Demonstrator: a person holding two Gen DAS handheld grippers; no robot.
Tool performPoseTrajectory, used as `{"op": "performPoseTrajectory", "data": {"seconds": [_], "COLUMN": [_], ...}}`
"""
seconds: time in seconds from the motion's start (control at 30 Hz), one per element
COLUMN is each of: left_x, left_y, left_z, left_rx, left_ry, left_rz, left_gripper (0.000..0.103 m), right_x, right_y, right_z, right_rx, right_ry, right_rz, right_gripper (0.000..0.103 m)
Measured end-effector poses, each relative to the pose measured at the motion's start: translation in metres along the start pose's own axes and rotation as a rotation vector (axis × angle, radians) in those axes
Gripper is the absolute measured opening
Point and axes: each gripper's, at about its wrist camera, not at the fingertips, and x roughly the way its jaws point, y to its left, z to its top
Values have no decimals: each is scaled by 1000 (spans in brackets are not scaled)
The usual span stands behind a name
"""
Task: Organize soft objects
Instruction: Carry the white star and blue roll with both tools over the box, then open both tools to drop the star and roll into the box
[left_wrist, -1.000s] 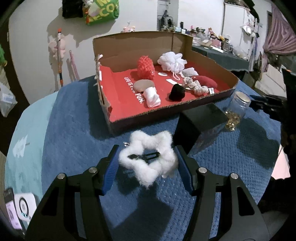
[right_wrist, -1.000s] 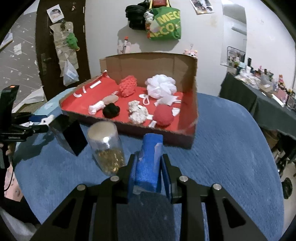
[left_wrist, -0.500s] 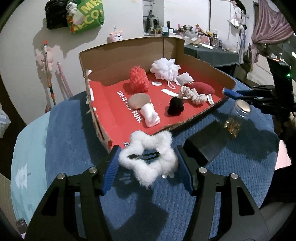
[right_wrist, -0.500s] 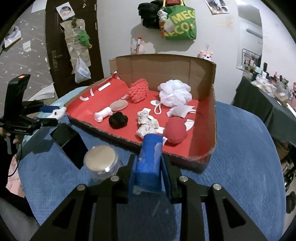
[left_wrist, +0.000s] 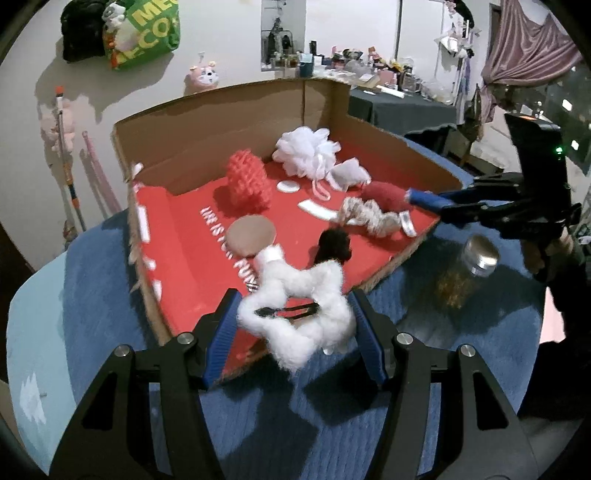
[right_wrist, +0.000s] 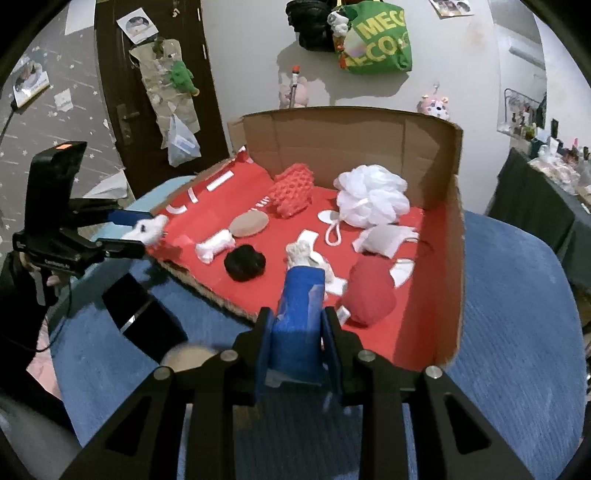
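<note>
A: Step in hand?

B: Carrying, by the look of it. Left gripper clamped on a fluffy white clip, hung over the near rim of the box. Right gripper closed on a blue roll, poised at the box's front edge.

A: Both loads still outside?

B: Neither set down. Clip over the red floor's near corner, clear of it. Roll just at the edge, beside the red pouf.

A: Next move?

B: Probably a lowering onto bare red floor, then jaws opened. For the clip, free space near the lettering. For the roll, a gap between the black pompom and the pouf, tight enough to nudge the knotted white scrunchie.

A: Box contents?

B: White loofah at the back wall, red knit piece beside it, tan disc, small white roll, grey pouch.

A: Anything left on the counter?

B: A jar with gold bits and a black block, neither soft by the look.
</note>
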Motion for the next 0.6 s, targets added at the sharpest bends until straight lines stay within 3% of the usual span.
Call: {"op": "performPoseTrajectory", "data": {"seconds": [0.23,0.4,0.6], "left_x": [23,59,102], "left_y": [-2,-6,-3], "left_z": [41,72,91], "left_rx": [0,5,6], "left_ry": [13,76,175], "left_rz": [-77,-105,-88], "left_gripper": [57,57,57], "right_x": [29,70,113], "right_y": [-13,-22,-29], "right_z": [50,85,103], "right_rx": [58,89,85], "right_ry": [37,121,223], "right_rz": [47,48,-8], "right_gripper": [29,29,29]}}
